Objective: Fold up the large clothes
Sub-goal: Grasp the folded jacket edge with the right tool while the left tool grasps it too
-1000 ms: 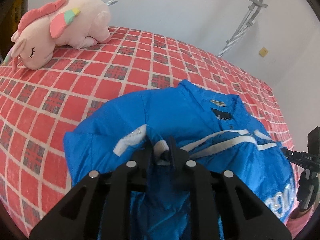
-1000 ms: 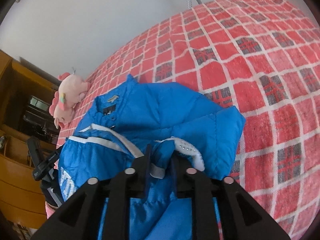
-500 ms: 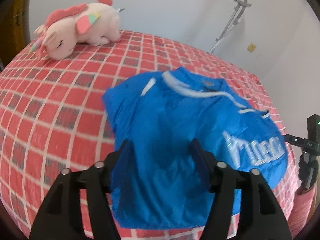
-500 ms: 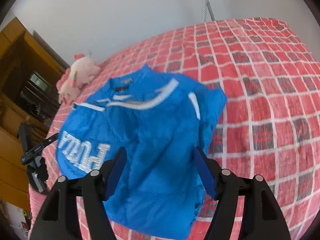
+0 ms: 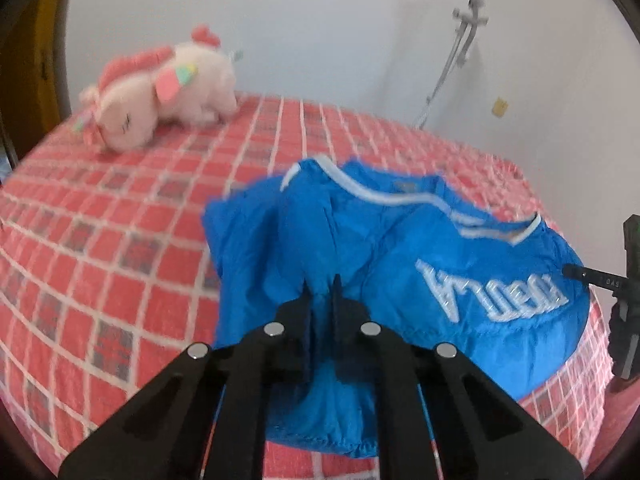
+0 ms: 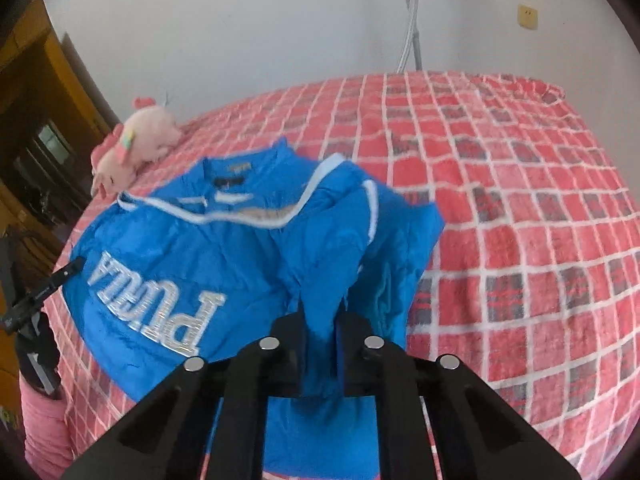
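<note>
A bright blue jacket (image 5: 400, 248) with white piping and white lettering lies on the red checked bed (image 5: 100, 240), collar toward the far wall. My left gripper (image 5: 321, 292) is at its near left part, jaws closing tight on a raised pinch of blue fabric. In the right wrist view the same jacket (image 6: 200, 248) spreads to the left. My right gripper (image 6: 323, 314) is closing on a lifted fold at its near right side. Neither gripper shows in the other's view.
A pink plush unicorn (image 5: 160, 96) lies at the far left of the bed (image 6: 520, 220); it shows again (image 6: 136, 144). A black device on a stand (image 5: 624, 300) is at the bed's edge beside the jacket. A metal stand (image 5: 460, 40) leans on the wall. A wooden cabinet (image 6: 36, 120) is beyond.
A second ago both grippers held the jacket's white-trimmed cuffs. They then let go and stood open over the flat jacket. Now both have shut on fabric nearer its lower half, pulling it up.
</note>
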Motion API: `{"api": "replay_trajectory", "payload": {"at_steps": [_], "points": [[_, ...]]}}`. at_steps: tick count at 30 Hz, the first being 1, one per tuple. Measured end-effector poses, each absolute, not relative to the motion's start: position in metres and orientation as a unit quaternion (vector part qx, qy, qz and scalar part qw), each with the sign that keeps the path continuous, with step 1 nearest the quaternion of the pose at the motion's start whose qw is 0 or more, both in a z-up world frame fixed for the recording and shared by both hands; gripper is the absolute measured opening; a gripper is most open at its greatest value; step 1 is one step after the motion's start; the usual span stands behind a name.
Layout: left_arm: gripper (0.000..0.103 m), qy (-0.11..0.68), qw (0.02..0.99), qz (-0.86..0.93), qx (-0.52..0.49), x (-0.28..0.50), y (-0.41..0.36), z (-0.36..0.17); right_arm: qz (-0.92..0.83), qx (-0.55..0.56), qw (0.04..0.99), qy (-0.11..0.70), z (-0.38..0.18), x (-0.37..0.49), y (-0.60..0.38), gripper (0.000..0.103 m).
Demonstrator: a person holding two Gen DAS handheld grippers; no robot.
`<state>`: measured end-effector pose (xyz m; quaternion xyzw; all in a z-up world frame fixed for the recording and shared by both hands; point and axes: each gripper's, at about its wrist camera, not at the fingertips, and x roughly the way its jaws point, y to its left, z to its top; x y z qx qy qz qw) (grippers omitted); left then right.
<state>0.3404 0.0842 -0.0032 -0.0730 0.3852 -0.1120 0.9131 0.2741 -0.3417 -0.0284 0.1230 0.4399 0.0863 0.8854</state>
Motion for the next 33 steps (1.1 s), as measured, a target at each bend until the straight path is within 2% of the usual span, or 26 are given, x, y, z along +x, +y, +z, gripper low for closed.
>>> {"api": "replay_trajectory", "payload": {"at_steps": [5, 9, 18, 22, 30, 32, 33], "points": [[0.005, 0.322, 0.939, -0.106, -0.064, 0.345, 0.074, 0.032, 0.087, 0.15, 0.899, 0.402, 0.004, 0.286, -0.348, 0.008], [0.006, 0.288, 0.953, -0.087, -0.035, 0.364, 0.062, 0.037, 0.071, 0.153, 0.906, 0.387, 0.009, 0.311, -0.352, 0.008], [0.009, 0.388, 0.92, -0.04, -0.028, 0.433, 0.074, -0.037, 0.059, 0.189, 0.88, 0.431, -0.058, 0.372, -0.371, 0.009], [0.014, 0.411, 0.91, -0.042, -0.032, 0.443, 0.081, -0.063, 0.057, 0.197, 0.866, 0.455, -0.096, 0.383, -0.373, 0.014], [0.018, 0.422, 0.906, -0.019, -0.017, 0.439, 0.078, -0.066, 0.023, 0.152, 0.877, 0.456, -0.095, 0.379, -0.356, 0.018], [0.022, 0.419, 0.908, -0.01, -0.011, 0.432, 0.074, -0.057, 0.014, 0.145, 0.88, 0.452, -0.087, 0.37, -0.354, 0.029], [0.026, 0.413, 0.911, -0.009, -0.005, 0.424, 0.072, -0.05, 0.009, 0.142, 0.883, 0.448, -0.082, 0.365, -0.354, 0.029]]}}
